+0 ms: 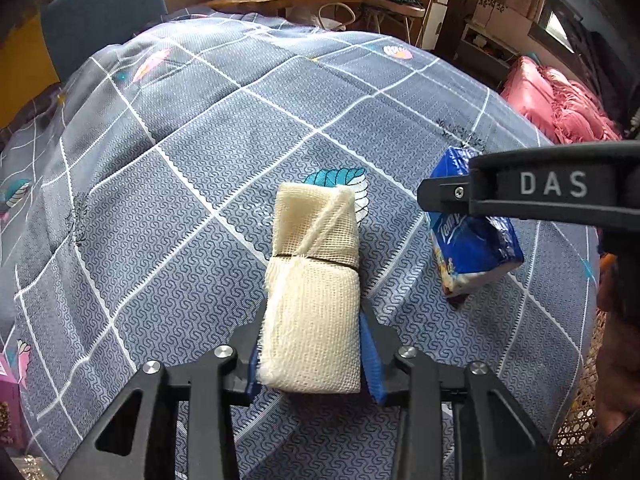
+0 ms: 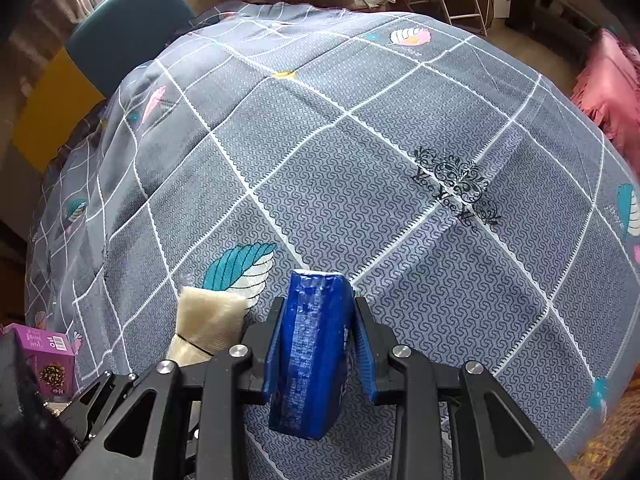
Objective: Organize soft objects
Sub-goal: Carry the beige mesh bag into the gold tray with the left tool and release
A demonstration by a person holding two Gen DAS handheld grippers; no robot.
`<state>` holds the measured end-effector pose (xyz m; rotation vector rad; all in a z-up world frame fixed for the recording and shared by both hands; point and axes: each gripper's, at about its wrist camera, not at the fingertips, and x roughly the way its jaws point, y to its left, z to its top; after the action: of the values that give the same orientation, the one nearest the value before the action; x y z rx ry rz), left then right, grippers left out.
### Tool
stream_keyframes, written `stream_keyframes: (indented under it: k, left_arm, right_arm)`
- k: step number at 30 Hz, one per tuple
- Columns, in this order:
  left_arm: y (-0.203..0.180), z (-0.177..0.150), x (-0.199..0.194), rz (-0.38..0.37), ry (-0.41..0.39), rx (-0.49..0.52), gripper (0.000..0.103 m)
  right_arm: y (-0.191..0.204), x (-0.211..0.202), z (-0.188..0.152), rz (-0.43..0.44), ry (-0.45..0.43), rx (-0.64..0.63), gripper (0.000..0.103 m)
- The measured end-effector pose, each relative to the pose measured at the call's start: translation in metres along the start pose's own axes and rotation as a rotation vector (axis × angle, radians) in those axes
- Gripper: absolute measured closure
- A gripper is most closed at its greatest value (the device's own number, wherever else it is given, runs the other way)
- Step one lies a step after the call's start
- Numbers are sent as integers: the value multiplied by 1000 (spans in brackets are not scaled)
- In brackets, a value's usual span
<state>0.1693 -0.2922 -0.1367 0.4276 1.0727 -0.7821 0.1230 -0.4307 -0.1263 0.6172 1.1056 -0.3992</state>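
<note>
Here, left tongs (image 1: 310, 354) clamped on cream gauze roll (image 1: 314, 292), right tongs (image 2: 318, 350) gripping blue tissue pack (image 2: 308, 352), side by side above grey checked bedspread (image 1: 200, 140).

You can read "DAS" on the right gripper (image 1: 440, 196) arm, a partial "Temp" on the blue tissue pack (image 1: 476, 248), and "Yoe" on the bedspread (image 2: 460, 196).
</note>
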Motion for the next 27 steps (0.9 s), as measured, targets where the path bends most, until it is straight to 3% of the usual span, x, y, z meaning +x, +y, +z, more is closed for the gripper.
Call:
stream_keyframes:
  k: [6,9,13,15,17,23,27]
  left_arm:
    - [28,-13,-18,14,-46,-98,64]
    - [51,-23,-26,78,-55,-168,64]
    - [84,-29,-41,151,-56,-262,64]
    - [102,-27,-59,182,-82,-308,64]
    - [121,-22,-81,204,-120,-351,64]
    - [184,-5,-162,317,-243,-466,64]
    - [239,-17,-212,410,-294,-548,64]
  right_arm:
    - [19,-13,0,29,-89,-89,74]
    - [48,-4,-8,94,-31,-216,74]
    - [67,12,-19,42,32,-325,74]
    - [67,15,-19,49,45,-320,73]
    - [66,29,-20,55,122,-301,71]
    - [79,28,-24,-6,78,-358,76]
    - [87,30,-26,-19,73,-382,75]
